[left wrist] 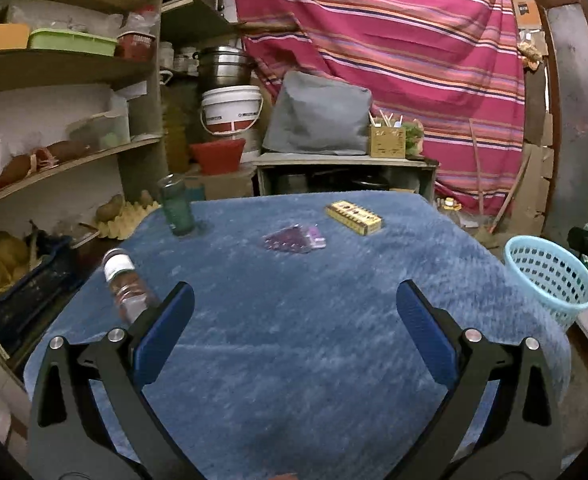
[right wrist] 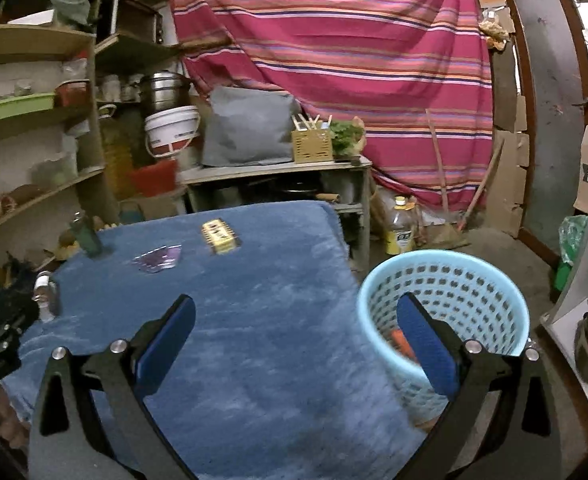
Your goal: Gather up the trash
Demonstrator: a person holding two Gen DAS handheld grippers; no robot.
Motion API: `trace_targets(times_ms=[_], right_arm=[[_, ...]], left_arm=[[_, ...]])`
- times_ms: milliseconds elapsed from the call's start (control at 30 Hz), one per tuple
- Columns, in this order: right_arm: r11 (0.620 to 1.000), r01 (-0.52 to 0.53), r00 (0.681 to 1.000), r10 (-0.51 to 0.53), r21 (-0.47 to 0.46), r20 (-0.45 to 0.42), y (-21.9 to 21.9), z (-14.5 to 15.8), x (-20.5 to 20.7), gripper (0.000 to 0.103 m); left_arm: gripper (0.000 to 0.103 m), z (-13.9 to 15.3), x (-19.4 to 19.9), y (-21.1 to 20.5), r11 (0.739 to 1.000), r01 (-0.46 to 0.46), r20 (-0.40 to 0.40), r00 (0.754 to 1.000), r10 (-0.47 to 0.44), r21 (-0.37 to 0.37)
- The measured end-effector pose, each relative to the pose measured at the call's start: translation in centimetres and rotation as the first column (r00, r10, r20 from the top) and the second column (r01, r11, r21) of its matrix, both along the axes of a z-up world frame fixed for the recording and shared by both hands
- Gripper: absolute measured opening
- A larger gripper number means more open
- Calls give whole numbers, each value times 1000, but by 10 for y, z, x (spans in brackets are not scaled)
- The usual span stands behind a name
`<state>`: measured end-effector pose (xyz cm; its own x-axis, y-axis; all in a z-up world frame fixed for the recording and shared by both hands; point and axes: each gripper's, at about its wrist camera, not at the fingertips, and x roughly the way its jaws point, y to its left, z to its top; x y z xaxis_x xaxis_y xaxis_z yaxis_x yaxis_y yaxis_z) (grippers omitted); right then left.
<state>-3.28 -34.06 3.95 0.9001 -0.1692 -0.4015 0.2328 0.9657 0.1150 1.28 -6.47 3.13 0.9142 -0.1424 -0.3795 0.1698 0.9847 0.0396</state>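
both grippers held wide over the blue table, trash spread out and basket at the right edge

the left gripper (left wrist: pixel 295 300) hangs above the near part of the blue cloth-covered table (left wrist: pixel 294 340), its blue-padded fingers (left wrist: pixel 166 332) spread wide apart with nothing between them. the right gripper (right wrist: pixel 295 312) is spread just as wide and carries nothing; its left finger sits over the cloth, its right finger in front of the light blue perforated basket (right wrist: pixel 473 292).

the basket stands just off the table's right edge, lower than the tabletop. an orange item (right wrist: pixel 399 340) lies inside it, partly hidden by the finger; what it is cannot be told.

on the cloth, a small clear bottle with a white cap (left wrist: pixel 124 280) lies on its side near the left edge, just beside the left gripper's left finger. a purple wrapper (left wrist: pixel 294 239) lies flat around the middle of the far half. a yellow box (left wrist: pixel 353 218) sits just beyond it, to the right. a green tumbler (left wrist: pixel 177 210) stands upright at the far left corner.

behind the table hangs a red striped cloth (left wrist: pixel 393 40); wooden shelves (left wrist: pixel 54 64) fill the left side.
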Motion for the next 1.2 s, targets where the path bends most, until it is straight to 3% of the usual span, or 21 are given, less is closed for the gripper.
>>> trace_targets(times_ms=[200,367,467,867,1200], right_arm=[[998,-57,998,57,-29,-17,43,-11,1,99],[996,-67,998,66,-56,-17,73,-15,5,99],[995,-75,997,75,-72,1,88,-12,5,99],[988,-29,1000,27,-149,-15,117,-17,11,99],[990,-68,998,65,-127,-26,135,-21,16,98]], left_arm=[[98,-4,-3,18,1000,-25,-9,1000,25,3],[98,-9,-6,24,997,-58,-7,998,58,55],[98,-7,-8,30,997,-59,-1,998,59,41],[98,-5,-10,45,995,-97,-6,995,97,7],[98,-6,-6,56,992,-126,1,992,126,-14]])
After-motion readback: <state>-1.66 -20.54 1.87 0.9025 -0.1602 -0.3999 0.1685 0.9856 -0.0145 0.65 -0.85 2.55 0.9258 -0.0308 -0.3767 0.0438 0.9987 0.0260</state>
